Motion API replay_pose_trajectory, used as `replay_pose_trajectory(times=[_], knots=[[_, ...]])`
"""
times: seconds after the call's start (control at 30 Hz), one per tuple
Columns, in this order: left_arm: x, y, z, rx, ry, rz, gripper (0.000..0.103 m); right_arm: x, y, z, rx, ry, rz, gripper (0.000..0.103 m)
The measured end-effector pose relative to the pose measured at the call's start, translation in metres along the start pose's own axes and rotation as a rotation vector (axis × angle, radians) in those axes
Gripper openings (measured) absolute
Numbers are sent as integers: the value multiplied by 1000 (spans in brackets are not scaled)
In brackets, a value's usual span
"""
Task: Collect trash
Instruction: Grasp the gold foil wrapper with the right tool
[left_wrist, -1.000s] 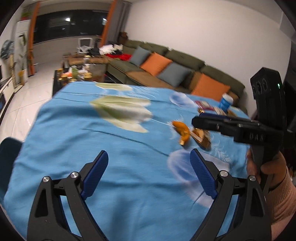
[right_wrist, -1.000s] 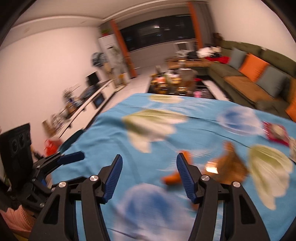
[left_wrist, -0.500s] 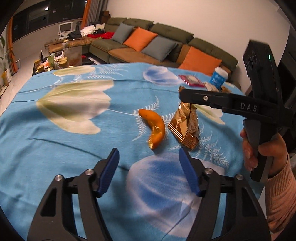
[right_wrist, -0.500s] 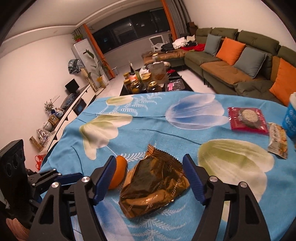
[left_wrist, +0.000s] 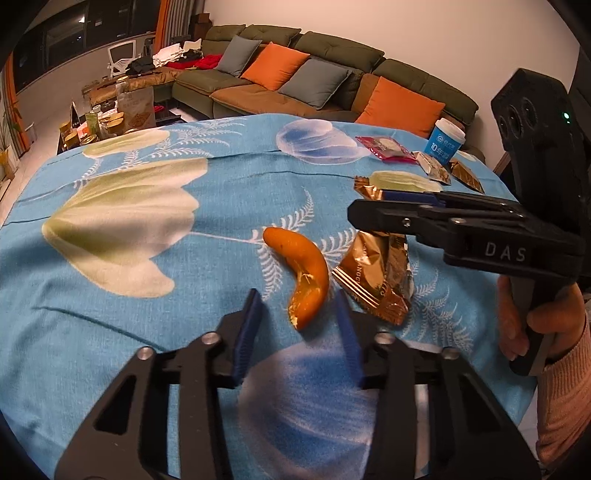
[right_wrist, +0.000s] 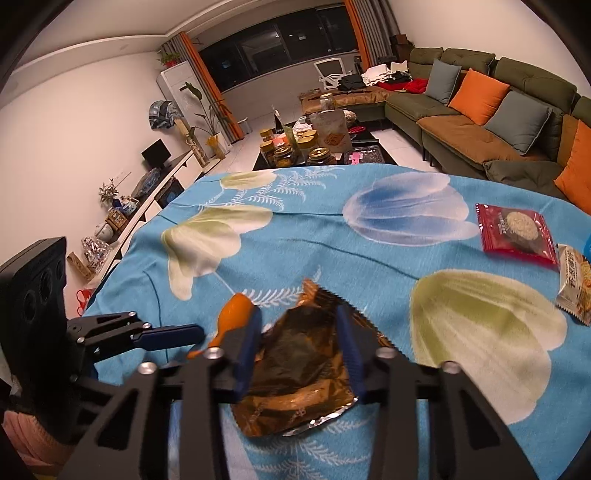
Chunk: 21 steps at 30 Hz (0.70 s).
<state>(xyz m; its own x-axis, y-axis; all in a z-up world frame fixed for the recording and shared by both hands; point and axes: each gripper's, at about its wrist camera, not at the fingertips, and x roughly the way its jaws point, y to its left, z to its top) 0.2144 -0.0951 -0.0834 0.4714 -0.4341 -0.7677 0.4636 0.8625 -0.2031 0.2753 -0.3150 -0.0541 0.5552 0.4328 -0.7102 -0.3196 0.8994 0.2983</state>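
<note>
Seen from the left wrist: left tongs (left_wrist: 299, 325) tilted down over the blue floral tablecloth (left_wrist: 110, 332) on the table, jaws closing around the near end of the orange peel (left_wrist: 303, 266), blue pads flanking it on both sides but not yet pressing. Just beside the peel, touching or nearly so, lay the gold foil wrapper (left_wrist: 373, 273), with the right tongs (left_wrist: 369, 210) reaching across above it, held in a hand (left_wrist: 532, 325) with a pink sleeve. Farther back near the table's far edge: a red snack packet (left_wrist: 384, 147), two more small wrappers and a blue paper cup (left_wrist: 445, 142). Seen from the right wrist: right tongs (right_wrist: 299, 343) closing over the gold foil wrapper (right_wrist: 295, 384), crumpled foil between the pads and seemingly brushing them, firm hold not certain. Orange peel (right_wrist: 232, 314) just left of it, left tongs (right_wrist: 173, 334) alongside. Red snack packet (right_wrist: 517, 232) and a pale snack wrapper (right_wrist: 576, 288) well apart on the right. Judged barely begun: nothing lifted yet, no bin in sight, every piece of trash still on the table.
</note>
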Motion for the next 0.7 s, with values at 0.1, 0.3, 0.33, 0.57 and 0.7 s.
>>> replay_pose_trajectory(times=[0.1, 0.3, 0.33, 0.57, 0.7], knots=[[-1, 2, -1, -5, -1, -23, 22, -4, -3, -3, 13, -10, 2, 32], [-8, 2, -7, -7, -23, -39, 15, -16, 0, -9, 35, -31, 35, 24], [-9, 3, -9, -11, -25, -43, 15, -19, 1, -10, 37, -39, 40, 23], [-31, 5, -22, -16, -64, -28, 13, -34, 10, -15, 51, -87, 85, 22], [-50, 11, -32, -28, -92, -9, 12, -43, 19, -17, 53, -115, 123, 22]])
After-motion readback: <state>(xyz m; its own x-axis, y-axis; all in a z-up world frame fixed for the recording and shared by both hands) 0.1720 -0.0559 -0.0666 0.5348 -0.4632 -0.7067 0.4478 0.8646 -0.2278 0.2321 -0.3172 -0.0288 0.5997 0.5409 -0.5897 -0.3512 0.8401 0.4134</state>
